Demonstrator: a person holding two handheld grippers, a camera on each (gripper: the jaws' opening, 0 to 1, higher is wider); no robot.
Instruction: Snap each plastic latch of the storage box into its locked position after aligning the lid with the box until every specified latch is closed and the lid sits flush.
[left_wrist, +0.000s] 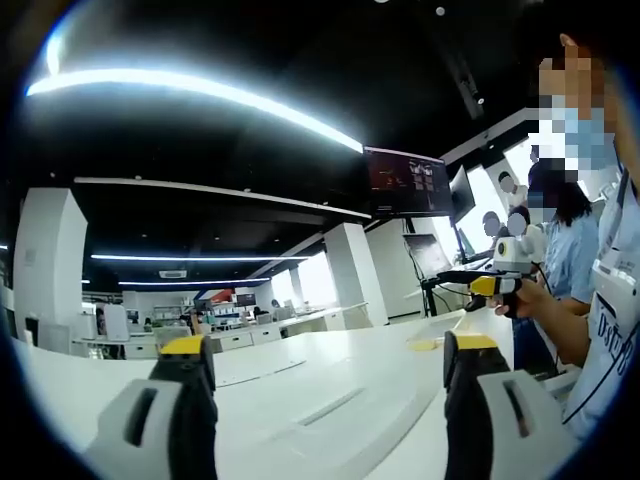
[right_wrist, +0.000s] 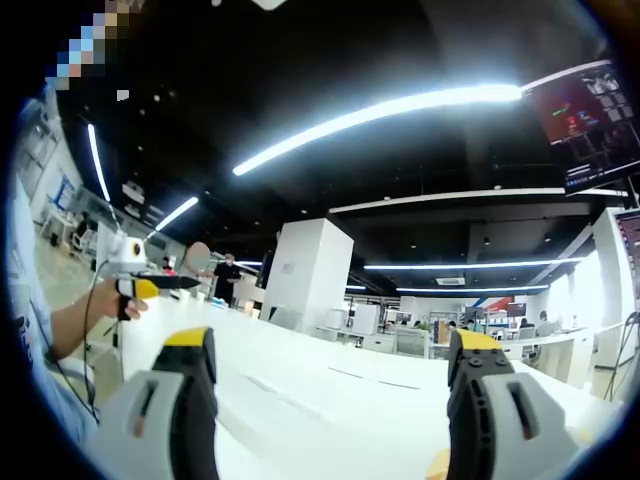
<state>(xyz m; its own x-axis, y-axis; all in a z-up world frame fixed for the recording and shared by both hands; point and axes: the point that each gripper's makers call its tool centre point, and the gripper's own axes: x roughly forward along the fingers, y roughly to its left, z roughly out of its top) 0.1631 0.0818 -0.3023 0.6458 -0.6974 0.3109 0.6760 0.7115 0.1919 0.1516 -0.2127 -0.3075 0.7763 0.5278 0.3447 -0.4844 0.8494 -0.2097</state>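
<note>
My left gripper (left_wrist: 328, 350) is open, its two yellow-tipped jaws set wide apart with nothing between them, above a white table (left_wrist: 330, 395). In the left gripper view the right gripper (left_wrist: 490, 285) comes in from the right, held in a person's hand over the table's far end. My right gripper (right_wrist: 332, 348) is also open and holds nothing, its jaws over the same white table (right_wrist: 320, 395). The left gripper (right_wrist: 150, 285) appears at the left of the right gripper view, held in a hand. Both cameras point up and outward across the room.
A dark monitor (left_wrist: 408, 182) hangs overhead beside a white column (left_wrist: 345, 270). People (left_wrist: 565, 230) stand at the right of the table. Another white column (right_wrist: 308, 270) and desks with equipment (right_wrist: 420, 340) lie beyond the table. A person (right_wrist: 228, 275) stands far back.
</note>
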